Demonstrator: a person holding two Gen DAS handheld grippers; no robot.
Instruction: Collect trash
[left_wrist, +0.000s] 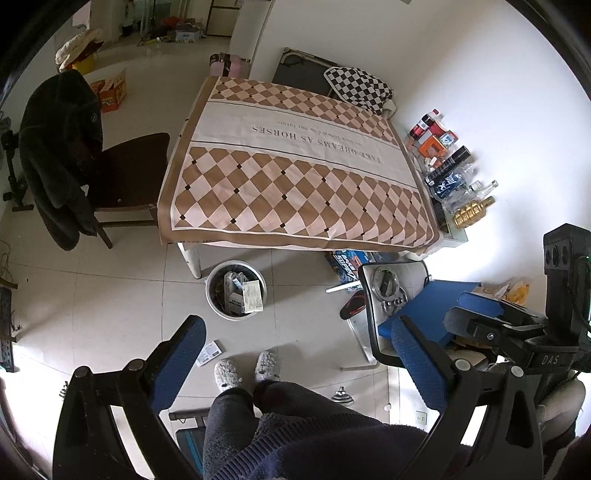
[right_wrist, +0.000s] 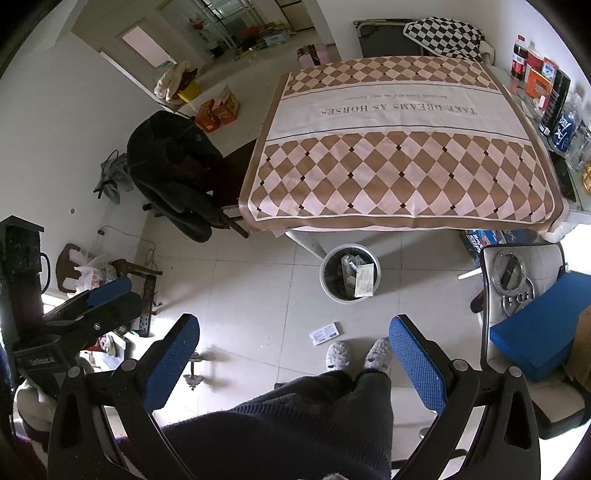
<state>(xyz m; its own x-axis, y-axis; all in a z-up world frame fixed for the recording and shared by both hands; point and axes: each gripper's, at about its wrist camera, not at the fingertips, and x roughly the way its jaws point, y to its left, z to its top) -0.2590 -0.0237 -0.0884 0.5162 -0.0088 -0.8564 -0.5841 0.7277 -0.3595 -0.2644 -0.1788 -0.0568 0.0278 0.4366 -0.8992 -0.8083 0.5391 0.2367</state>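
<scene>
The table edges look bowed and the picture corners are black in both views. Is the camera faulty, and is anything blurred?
No fault: in the left wrist view the fisheye lens bows the table and blacks the corners; daylight whitens the right wall. In the right wrist view the same bending; bottles at the right rim smear, while the bin stays sharp.

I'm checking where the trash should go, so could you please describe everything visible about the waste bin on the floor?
The waste bin is round, open-topped and pale grey, apparently plastic or metal. It stands upright on the tiled floor, just in front of the table's white leg. It already holds cardboard packets and papers; one flat printed carton leans against its rim. A small card lies on the floor nearby, apart from it. Neither gripper touches it.
</scene>
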